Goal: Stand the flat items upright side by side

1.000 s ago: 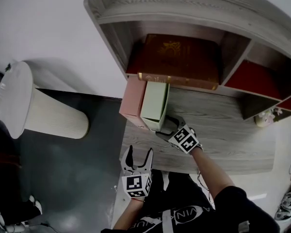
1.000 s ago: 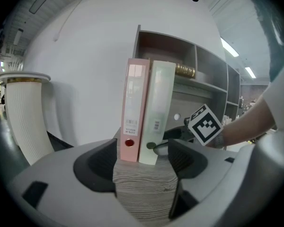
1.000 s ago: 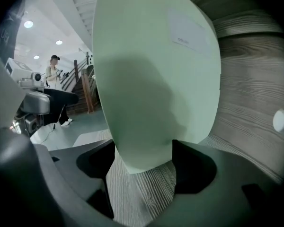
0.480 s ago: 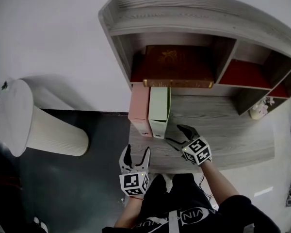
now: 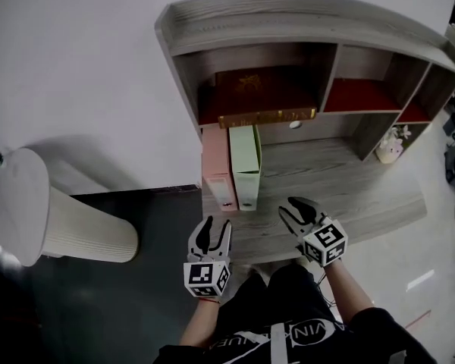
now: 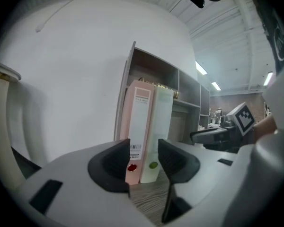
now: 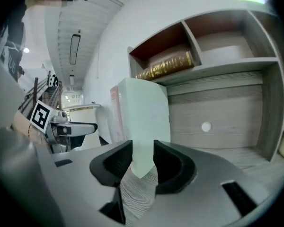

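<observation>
The left tongs (image 5: 214, 230) are held partly apart and empty; they have just been closing, with nothing between them. The right tongs (image 5: 298, 209) have likewise just been closing, down to a narrow gap, and nothing is gripped. Both are kept clear of the pink binder (image 5: 218, 169) and green binder (image 5: 245, 165), which are stood upright, touching side by side, on the surface (image 5: 341, 188).

Past the left jaws we spot a label and barcode on the spine of the pink binder (image 6: 138, 122), too small to read. Above the right jaws, gilt lettering on the red book (image 7: 166, 66) is illegible too.
</observation>
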